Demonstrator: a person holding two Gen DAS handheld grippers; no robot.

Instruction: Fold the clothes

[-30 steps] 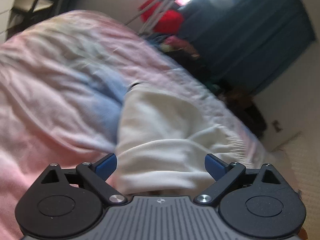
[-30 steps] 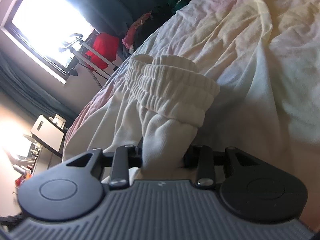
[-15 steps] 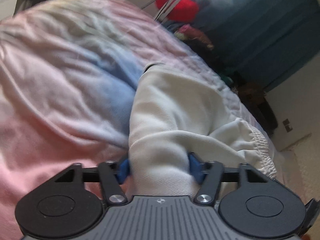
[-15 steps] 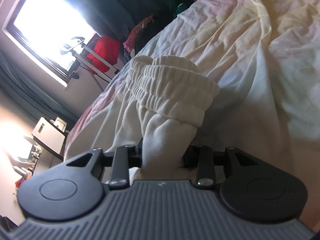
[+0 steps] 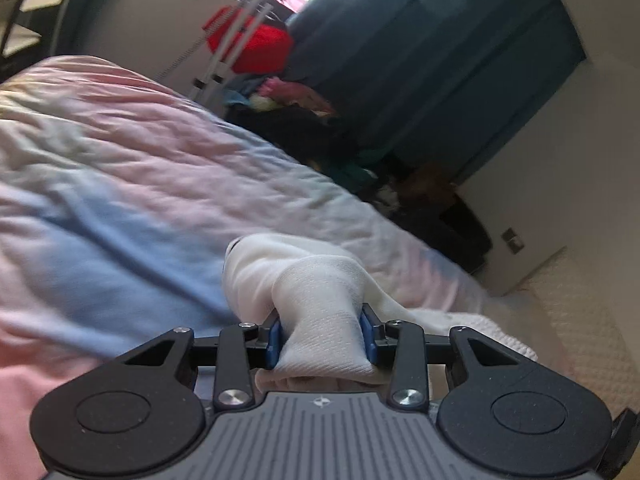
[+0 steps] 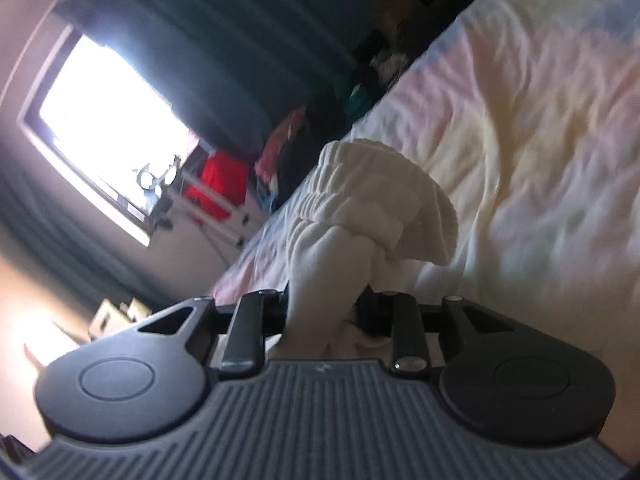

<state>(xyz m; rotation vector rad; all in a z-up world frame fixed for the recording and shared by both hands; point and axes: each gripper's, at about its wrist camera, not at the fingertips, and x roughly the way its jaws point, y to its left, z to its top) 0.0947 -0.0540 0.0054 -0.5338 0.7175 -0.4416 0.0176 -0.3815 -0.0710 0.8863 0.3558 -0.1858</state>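
Note:
A white garment with an elastic ribbed waistband (image 6: 372, 196) is held by both grippers over a bed. My left gripper (image 5: 322, 338) is shut on a bunched fold of the white garment (image 5: 316, 292), its blue pads (image 5: 274, 340) pressing each side. My right gripper (image 6: 324, 312) is shut on the garment just below the gathered waistband, which bulges above the jaws. In both views the cloth is lifted off the pastel bedspread (image 5: 120, 200). The rest of the garment hangs out of sight below the grippers.
The bed's pink, blue and cream cover (image 6: 540, 140) fills the lower area. Beyond its far edge lie a pile of coloured clothes (image 5: 292, 104), a drying rack with a red item (image 5: 248, 44), dark blue curtains (image 5: 440, 60) and a bright window (image 6: 108, 120).
My left gripper went from open around the cloth to shut on it, then rose. Both grippers lifted the garment; the views now tilt up and blur.

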